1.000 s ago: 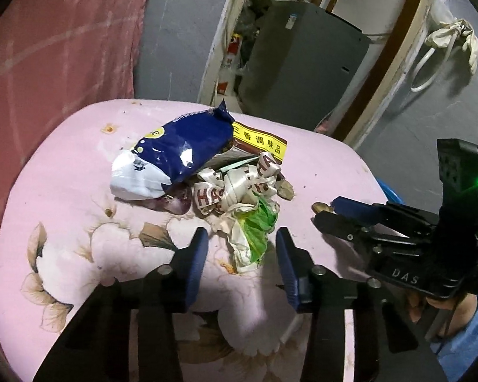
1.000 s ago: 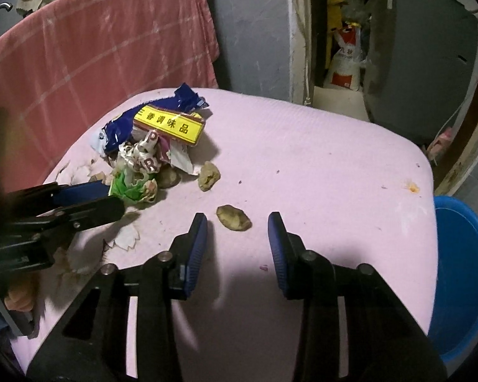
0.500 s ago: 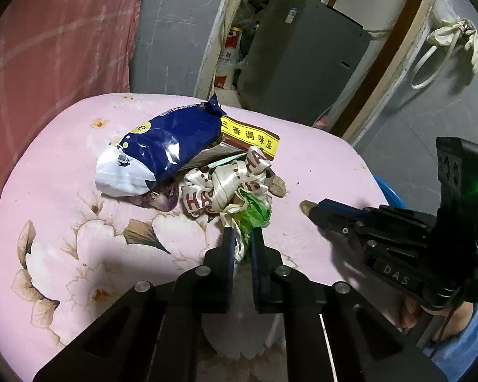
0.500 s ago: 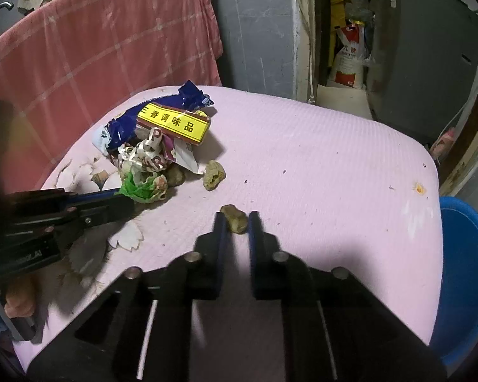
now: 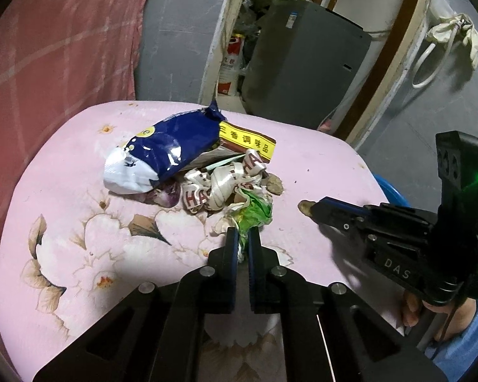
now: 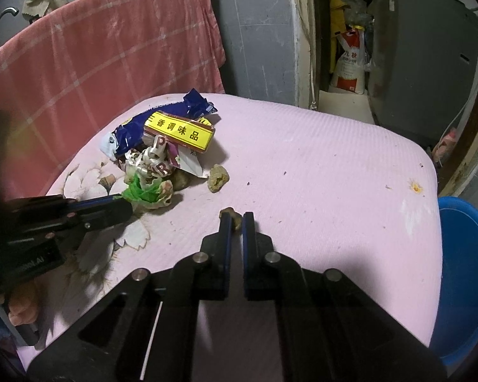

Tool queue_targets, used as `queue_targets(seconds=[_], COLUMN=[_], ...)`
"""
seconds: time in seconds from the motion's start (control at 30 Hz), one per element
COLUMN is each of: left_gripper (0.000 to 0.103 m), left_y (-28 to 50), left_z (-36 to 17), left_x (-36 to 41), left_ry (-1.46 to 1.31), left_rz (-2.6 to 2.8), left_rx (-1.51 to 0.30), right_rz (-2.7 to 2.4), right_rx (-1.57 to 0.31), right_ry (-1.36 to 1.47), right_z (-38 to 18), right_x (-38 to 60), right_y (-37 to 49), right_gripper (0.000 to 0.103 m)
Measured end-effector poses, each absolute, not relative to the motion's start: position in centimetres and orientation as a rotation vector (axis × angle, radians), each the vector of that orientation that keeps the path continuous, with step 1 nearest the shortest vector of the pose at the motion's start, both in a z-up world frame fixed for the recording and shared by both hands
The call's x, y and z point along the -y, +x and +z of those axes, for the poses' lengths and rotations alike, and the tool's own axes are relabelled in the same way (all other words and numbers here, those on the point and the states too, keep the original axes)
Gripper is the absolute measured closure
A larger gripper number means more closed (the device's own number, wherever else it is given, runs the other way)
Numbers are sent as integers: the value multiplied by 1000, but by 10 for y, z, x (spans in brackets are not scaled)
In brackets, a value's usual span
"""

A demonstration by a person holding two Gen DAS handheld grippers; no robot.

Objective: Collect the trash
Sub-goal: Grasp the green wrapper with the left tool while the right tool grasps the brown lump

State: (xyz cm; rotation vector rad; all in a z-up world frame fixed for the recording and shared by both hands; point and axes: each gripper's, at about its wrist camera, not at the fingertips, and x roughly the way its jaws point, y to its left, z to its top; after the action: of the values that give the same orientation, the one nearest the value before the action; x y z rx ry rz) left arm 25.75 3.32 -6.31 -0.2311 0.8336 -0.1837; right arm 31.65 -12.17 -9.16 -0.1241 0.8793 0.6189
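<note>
Trash, left wrist view: my left gripper (image 5: 242, 235) has its jaws clenched on the green wrapper (image 5: 255, 213) at the near edge of the wrapper pile (image 5: 194, 165). Right wrist view: my right gripper (image 6: 235, 221) pinches a brown scrap (image 6: 234, 216), right of that pile, on the pink desk (image 6: 318, 165).

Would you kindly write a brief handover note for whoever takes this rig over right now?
Left hand-held gripper: just closed, shut on the green wrapper at the near edge of the pile.
Right hand-held gripper: just closed, shut on a brown scrap.
Blue bag, yellow packet, ribbon and another scrap lie on the pink cloth.
Blue bin at its right edge.
Nothing visibly binned.
</note>
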Motion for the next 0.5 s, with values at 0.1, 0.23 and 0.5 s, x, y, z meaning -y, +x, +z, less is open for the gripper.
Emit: queue_targets(seconds=[0.1, 0.23, 0.5], left_gripper=[99, 99, 100], left_y=[257, 256, 246], left_z=[-66, -67, -66], left_x=[-35, -37, -32], left_ry=[-230, -232, -205], left_rz=[-177, -178, -182], left_rx=[-838, -839, -818], right_rz=[627, 636, 636], right_rx=[-883, -900, -904], right_ry=[-144, -167, -176], right_z=[-91, -93, -96], right_x=[116, 110, 110], right_y=[317, 321, 321], right_gripper=[79, 75, 91])
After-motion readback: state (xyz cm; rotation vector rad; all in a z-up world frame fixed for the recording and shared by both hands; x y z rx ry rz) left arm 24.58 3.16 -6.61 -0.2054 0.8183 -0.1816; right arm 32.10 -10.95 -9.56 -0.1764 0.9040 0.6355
